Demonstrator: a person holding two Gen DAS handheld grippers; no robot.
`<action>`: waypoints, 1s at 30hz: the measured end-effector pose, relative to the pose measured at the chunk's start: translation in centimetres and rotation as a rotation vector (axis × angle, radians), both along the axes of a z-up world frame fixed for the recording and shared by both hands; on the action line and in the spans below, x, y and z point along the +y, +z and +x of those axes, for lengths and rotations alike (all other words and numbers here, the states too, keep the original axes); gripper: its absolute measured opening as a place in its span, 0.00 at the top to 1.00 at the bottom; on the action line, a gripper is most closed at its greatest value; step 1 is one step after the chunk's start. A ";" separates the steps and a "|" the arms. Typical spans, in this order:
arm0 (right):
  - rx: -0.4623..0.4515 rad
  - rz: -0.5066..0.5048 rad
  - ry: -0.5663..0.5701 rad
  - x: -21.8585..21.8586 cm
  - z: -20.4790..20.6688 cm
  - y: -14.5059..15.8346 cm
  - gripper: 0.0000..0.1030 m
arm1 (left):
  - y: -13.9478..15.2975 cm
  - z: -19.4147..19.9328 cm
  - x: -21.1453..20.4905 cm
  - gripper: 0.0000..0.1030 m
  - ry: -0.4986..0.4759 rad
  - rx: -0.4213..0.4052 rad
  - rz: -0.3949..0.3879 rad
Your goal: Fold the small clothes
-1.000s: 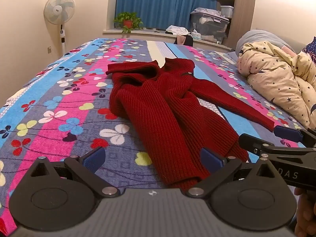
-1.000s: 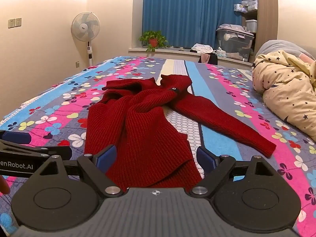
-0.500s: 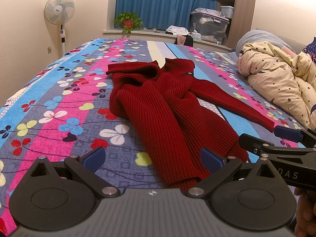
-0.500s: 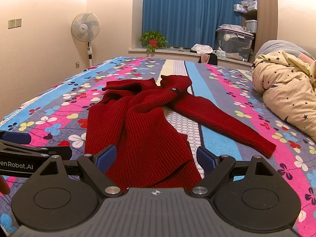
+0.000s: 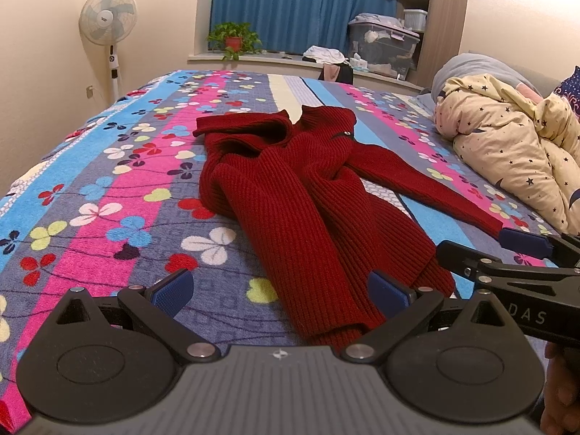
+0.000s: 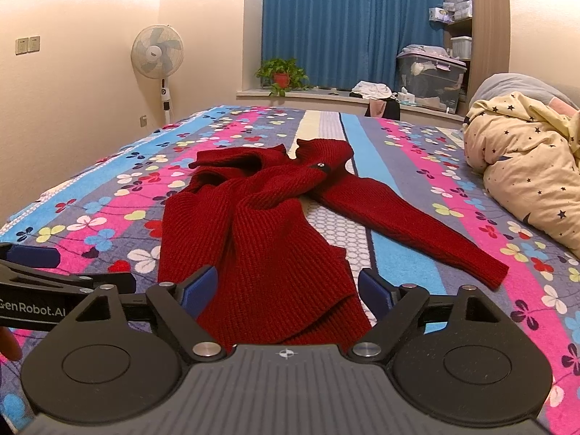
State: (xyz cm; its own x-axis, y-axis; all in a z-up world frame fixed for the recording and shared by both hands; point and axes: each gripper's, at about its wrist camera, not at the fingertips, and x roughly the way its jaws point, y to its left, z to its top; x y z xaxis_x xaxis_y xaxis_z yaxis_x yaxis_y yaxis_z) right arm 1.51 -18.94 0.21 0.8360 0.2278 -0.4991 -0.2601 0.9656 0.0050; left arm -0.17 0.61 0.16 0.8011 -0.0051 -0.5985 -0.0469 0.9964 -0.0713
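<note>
A dark red knit sweater lies crumpled on the flowered bedspread, hem toward me, one sleeve stretched out to the right. It also shows in the right wrist view, with that sleeve reaching right. My left gripper is open and empty, just short of the hem's left side. My right gripper is open and empty, with the hem between its fingers' line. Each gripper shows at the edge of the other's view.
A cream star-print duvet is heaped at the bed's right side. A standing fan is by the left wall. A potted plant, storage boxes and blue curtains are beyond the bed's far end.
</note>
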 end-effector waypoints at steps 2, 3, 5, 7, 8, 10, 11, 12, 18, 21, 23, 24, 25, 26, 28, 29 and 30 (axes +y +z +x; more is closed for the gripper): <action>0.002 0.010 0.015 -0.2 0.4 -0.4 0.43 | -0.1 -0.2 0.0 0.01 -0.007 -0.006 0.000; 0.001 0.018 0.021 -0.1 0.3 -0.4 0.51 | 0.0 -0.3 0.0 0.01 -0.014 -0.015 0.002; -0.002 0.051 0.022 -0.5 0.5 -0.2 0.79 | 0.2 -0.3 -0.3 0.12 -0.026 -0.037 0.010; 0.011 0.091 -0.007 -1.4 1.0 0.2 0.87 | 0.7 -0.4 -0.3 0.42 -0.051 -0.068 0.005; 0.013 0.121 -0.025 -2.1 1.2 0.5 0.87 | 1.0 -0.3 0.1 0.61 -0.077 -0.076 -0.015; 0.002 0.129 -0.045 -3.3 1.8 1.3 0.87 | 1.8 0.2 1.1 0.81 -0.122 -0.088 -0.041; 0.010 0.124 -0.049 -3.9 2.3 1.8 0.87 | 2.3 0.7 1.7 0.83 -0.132 -0.069 -0.040; 0.013 0.124 -0.045 -4.5 3.0 2.4 0.87 | 2.9 1.4 2.5 0.83 -0.148 -0.072 -0.028; 0.069 0.127 0.055 -7.8 10.7 2.6 0.78 | 1.8 9.7 9.0 0.83 -0.143 0.045 -0.008; 0.127 0.092 0.046 -7.6 14.1 -0.4 0.70 | -2.0 13.8 13.1 0.83 -0.056 0.161 -0.113; 0.219 0.099 0.064 -7.0 15.9 -3.1 0.69 | -4.3 16.1 14.9 0.83 -0.009 0.210 -0.208; 0.256 0.088 0.090 -6.2 16.8 -3.7 0.68 | -5.3 17.1 15.6 0.83 0.007 0.239 -0.242; 0.252 0.090 0.124 -5.4 17.4 -4.0 0.61 | -6.0 18.2 16.1 0.83 0.010 0.251 -0.274; 0.255 0.089 0.146 -4.8 17.7 -4.5 0.46 | -6.5 19.1 16.3 0.82 0.004 0.240 -0.292; 0.303 0.057 0.180 -3.5 18.4 -6.0 0.38 | -7.6 21.0 17.1 0.80 0.026 0.233 -0.326; 0.331 0.033 0.193 -3.0 18.7 -6.8 0.38 | -8.2 21.8 17.6 0.74 0.039 0.234 -0.369; 0.348 0.007 0.206 -2.3 19.0 -7.3 0.38 | -8.8 22.5 18.0 0.68 0.047 0.237 -0.409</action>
